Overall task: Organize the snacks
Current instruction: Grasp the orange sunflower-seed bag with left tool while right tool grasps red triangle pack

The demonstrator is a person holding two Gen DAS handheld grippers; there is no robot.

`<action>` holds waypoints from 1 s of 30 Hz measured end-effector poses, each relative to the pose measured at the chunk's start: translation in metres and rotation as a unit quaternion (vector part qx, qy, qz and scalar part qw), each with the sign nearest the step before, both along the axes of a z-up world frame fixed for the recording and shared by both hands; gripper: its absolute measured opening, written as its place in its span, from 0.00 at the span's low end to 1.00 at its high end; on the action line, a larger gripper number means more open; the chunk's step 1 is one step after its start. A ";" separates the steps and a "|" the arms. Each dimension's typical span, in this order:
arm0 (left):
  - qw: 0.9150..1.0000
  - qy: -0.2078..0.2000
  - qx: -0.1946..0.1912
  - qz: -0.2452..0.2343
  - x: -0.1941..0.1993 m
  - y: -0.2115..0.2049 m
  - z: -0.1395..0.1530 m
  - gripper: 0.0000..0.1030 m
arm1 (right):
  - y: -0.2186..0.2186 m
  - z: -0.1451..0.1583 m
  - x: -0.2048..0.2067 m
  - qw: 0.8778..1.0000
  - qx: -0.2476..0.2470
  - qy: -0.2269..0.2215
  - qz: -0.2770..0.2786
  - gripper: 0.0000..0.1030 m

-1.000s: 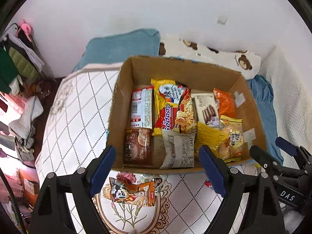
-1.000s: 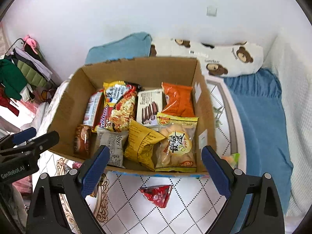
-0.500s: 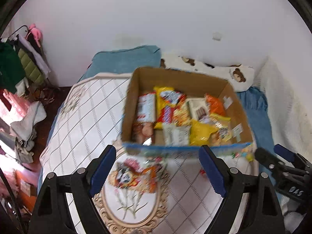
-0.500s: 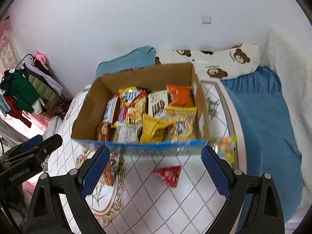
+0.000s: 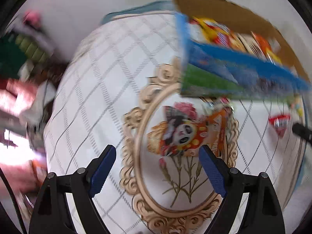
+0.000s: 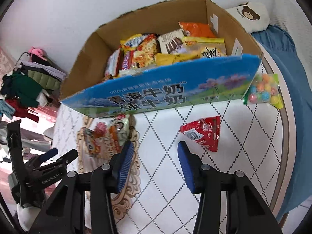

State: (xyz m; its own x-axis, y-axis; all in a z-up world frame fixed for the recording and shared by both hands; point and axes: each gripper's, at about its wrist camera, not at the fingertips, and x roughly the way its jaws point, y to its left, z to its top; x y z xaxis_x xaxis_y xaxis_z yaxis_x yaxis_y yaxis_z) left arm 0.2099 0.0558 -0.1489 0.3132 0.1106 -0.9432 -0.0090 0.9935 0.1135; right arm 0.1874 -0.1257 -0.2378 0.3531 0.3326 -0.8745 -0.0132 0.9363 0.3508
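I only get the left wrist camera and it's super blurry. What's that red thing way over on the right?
Observer: A red triangular snack packet, lying flat on the bedspread in front of the right gripper.
Operator: Is the gripper grabbing it?
Observer: No. Its jaws have just been closing with nothing between them; the packet lies just beyond the right-hand finger.
Operator: Any snacks I'm missing?
Observer: A clear bag of coloured candy balls sits at the cardboard box's right front corner.
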 end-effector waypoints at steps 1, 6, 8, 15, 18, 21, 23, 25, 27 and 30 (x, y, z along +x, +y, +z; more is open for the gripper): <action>1.000 0.004 0.008 -0.025 0.002 -0.008 -0.004 0.84 | 0.000 -0.004 0.000 1.000 0.000 0.005 -0.002 0.48; 0.961 0.015 0.146 -0.234 0.002 -0.067 -0.031 0.84 | -0.006 -0.012 0.003 1.000 -0.019 0.019 0.001 0.48; 0.927 0.015 0.208 -0.313 -0.004 -0.084 -0.046 0.84 | -0.010 -0.014 0.004 0.999 -0.024 0.021 -0.003 0.48; 0.851 0.028 0.284 -0.441 -0.012 -0.111 -0.086 0.78 | -0.028 -0.027 0.022 0.999 -0.019 0.041 -0.031 0.49; 0.859 0.040 0.269 -0.433 -0.013 -0.115 -0.087 0.62 | -0.027 -0.034 0.034 0.998 -0.047 0.037 -0.027 0.50; 0.908 0.062 0.197 -0.364 -0.002 -0.106 -0.075 0.57 | -0.028 -0.048 0.047 0.996 -0.066 0.046 -0.027 0.50; 0.952 0.090 0.102 -0.274 0.009 -0.089 -0.064 0.57 | -0.030 -0.057 0.053 0.996 -0.068 0.052 -0.029 0.49; 0.977 0.135 -0.011 -0.165 0.016 -0.063 -0.063 0.57 | -0.031 -0.064 0.055 0.996 -0.065 0.055 -0.025 0.45; 0.976 0.169 -0.126 -0.057 0.013 -0.035 -0.068 0.57 | -0.029 -0.065 0.053 0.996 -0.071 0.052 -0.014 0.45; 0.962 0.178 -0.207 0.029 0.000 -0.014 -0.073 0.57 | -0.025 -0.066 0.043 0.996 -0.068 0.059 0.010 0.44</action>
